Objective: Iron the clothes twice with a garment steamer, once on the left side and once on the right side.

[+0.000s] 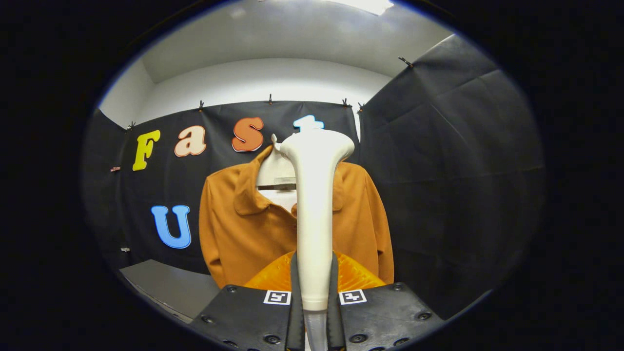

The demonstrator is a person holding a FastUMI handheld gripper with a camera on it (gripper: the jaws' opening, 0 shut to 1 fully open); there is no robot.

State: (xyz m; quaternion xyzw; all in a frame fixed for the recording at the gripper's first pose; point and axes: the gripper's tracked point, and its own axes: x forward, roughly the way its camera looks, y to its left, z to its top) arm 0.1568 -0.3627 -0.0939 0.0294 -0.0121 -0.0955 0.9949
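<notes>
Gripping the steamer (316,214) by its handle, the tool (316,312) had both fingers pressed against the pale shaft, one on each side, so the steamer stood upright between them with its flared head at twelve o'clock from the fingertips. Beyond it hung the shirt (243,229), an orange collared one on a hanger (276,170), spread flat against the dark wall. The steamer's head sat level with the collar, roughly over the middle of the shirt, and appeared to be apart from the cloth, though the wide-angle lens made that gap hard to judge. One half of the shirt lay at ten o'clock from the tool, the other at two o'clock. A grey bench (165,287) edge showed low at eight o'clock.

As for progress, the pick-up looked finished and the steamer was raised and facing the garment. No steam or pressed strip was visible, so nothing showed either pass as done. By that reckoning both strokes, left side and right side, seemed to remain ahead.
</notes>
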